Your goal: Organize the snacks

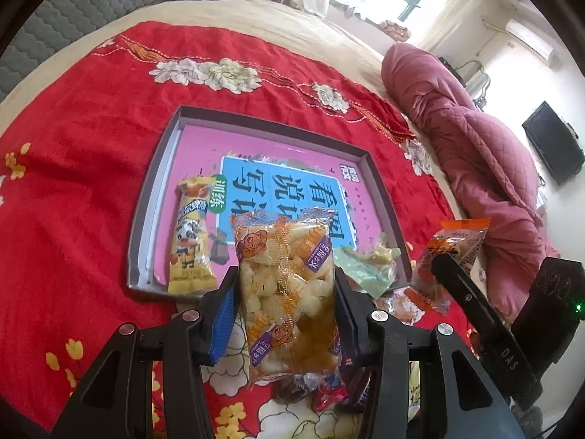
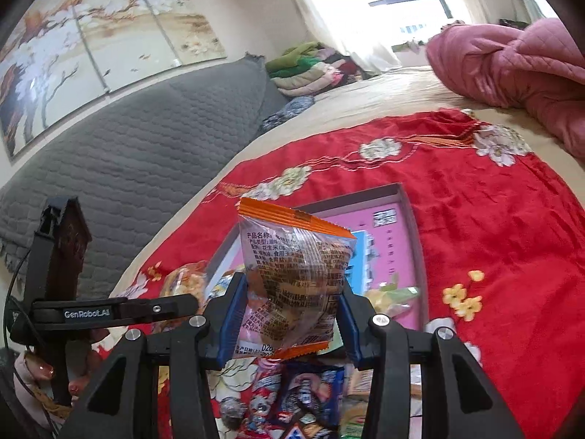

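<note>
Left wrist view: yellow bar [image 1: 191, 236] and green pack [image 1: 365, 269], maybe resting on the rim, are seen in the tray [image 1: 153, 190]; puffed-snack bag [image 1: 287, 292] is clamped upright by left gripper [image 1: 284, 285], peanut bag [image 2: 294, 281] likewise by right gripper [image 2: 292, 296].

Left wrist cam: looks fwd along its fingers [image 1: 234, 292], angled down over the red blanket [image 1: 91, 153], close to the shallow box [image 1: 146, 197]. Right wrist cam: sits to the right, faces left-fwd toward the grey headboard [image 2: 146, 139]. Shared: box [image 2: 413, 216], blanket [image 2: 493, 237], pink quilt [image 1: 475, 139] [image 2: 512, 62]; each view catches the other gripper at its edge.
</note>
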Tool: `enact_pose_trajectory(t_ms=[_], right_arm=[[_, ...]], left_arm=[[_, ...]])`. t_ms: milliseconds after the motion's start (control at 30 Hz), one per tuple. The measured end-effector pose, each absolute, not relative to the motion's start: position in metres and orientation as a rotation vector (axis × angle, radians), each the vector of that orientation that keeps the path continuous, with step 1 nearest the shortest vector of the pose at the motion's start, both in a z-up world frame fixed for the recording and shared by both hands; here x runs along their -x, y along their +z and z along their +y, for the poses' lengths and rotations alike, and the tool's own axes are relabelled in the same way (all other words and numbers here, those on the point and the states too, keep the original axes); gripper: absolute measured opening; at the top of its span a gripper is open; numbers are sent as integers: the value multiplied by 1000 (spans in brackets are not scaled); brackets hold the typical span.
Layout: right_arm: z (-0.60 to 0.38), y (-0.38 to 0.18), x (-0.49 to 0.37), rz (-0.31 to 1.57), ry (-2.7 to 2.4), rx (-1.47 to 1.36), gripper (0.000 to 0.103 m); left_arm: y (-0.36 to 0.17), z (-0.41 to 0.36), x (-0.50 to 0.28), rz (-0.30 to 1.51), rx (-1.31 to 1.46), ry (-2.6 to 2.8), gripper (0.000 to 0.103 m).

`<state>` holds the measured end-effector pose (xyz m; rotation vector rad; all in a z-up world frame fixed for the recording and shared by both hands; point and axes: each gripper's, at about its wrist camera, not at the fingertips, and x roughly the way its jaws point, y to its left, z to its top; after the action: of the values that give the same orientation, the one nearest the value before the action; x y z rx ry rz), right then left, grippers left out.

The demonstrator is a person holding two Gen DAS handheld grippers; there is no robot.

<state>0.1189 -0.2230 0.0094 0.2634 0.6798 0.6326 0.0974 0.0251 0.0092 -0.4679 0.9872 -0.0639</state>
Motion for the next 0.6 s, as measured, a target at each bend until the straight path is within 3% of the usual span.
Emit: enact_pose_trajectory(t_ms=[600], right_arm=[[-232,-17,-149,763,480,-250,46]], left_arm=[[-8,24,-121,999,450,-40,50]])
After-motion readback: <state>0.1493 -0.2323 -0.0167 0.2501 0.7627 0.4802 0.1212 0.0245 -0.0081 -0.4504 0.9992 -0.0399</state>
